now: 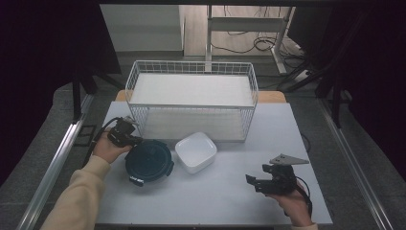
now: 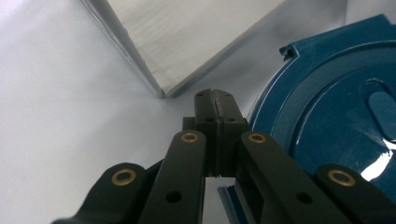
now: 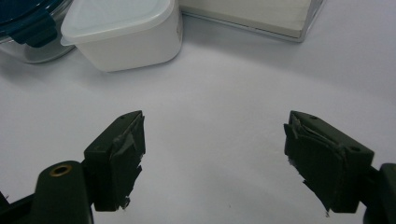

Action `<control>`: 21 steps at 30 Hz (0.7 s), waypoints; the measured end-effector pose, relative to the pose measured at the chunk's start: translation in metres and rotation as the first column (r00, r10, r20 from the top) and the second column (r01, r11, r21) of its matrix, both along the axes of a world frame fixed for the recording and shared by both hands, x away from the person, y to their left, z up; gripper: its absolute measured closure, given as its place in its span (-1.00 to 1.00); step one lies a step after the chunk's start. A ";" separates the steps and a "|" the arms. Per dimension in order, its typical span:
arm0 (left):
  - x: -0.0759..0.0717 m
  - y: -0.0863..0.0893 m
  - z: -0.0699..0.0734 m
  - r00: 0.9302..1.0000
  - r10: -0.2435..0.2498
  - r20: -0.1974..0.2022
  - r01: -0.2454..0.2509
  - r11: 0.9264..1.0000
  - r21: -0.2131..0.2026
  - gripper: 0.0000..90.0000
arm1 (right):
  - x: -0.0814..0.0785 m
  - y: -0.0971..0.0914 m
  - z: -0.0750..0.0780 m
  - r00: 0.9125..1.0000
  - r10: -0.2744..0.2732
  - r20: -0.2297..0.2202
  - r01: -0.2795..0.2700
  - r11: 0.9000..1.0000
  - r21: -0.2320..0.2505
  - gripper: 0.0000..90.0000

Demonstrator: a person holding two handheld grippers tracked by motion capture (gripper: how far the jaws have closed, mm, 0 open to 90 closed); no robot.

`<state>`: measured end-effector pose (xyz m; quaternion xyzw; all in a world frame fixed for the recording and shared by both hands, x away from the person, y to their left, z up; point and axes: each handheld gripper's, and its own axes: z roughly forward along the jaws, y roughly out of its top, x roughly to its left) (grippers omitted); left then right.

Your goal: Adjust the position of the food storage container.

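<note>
A pale grey worktop (image 1: 230,191) fills the lower middle of the high view, with grey floor on either side and cables by a desk frame at the top. A white wire basket (image 1: 191,98) stands at the worktop's far edge. Just in front of it, left of centre, sits the round blue-lidded container (image 1: 149,161), touching a white square dish (image 1: 196,151) on its right. The left tool (image 1: 128,135) rests at the container's upper-left rim, jaws pressed together with nothing between them. The right tool (image 1: 255,183), lower right, stands wide open and empty, well apart from the dish.
</note>
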<state>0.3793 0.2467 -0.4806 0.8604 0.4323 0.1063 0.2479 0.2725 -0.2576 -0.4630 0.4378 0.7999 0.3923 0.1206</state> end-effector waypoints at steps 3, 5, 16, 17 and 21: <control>0.000 0.000 0.000 1.000 -0.003 -0.003 0.003 1.000 -0.001 1.00 | 0.000 0.001 -0.001 1.000 0.002 0.000 -0.002 1.000 -0.001 -0.55; -0.001 0.000 0.000 1.000 0.000 -0.001 0.000 1.000 -0.001 1.00 | 0.000 0.001 -0.001 1.000 0.003 -0.004 -0.003 1.000 -0.003 -0.55; -0.011 -0.002 0.002 0.999 -0.031 0.008 0.031 0.999 0.036 1.00 | 0.000 0.001 -0.001 1.000 0.003 -0.005 -0.003 1.000 -0.003 -0.55; -0.013 -0.001 0.000 0.999 -0.037 0.005 0.037 0.999 0.006 1.00 | 0.000 0.002 -0.002 1.000 0.004 -0.005 -0.004 1.000 -0.004 -0.55; -0.016 -0.002 -0.006 0.999 -0.052 0.003 0.052 0.999 -0.004 1.00 | 0.000 0.002 -0.001 1.000 0.004 -0.004 -0.004 1.000 -0.003 -0.55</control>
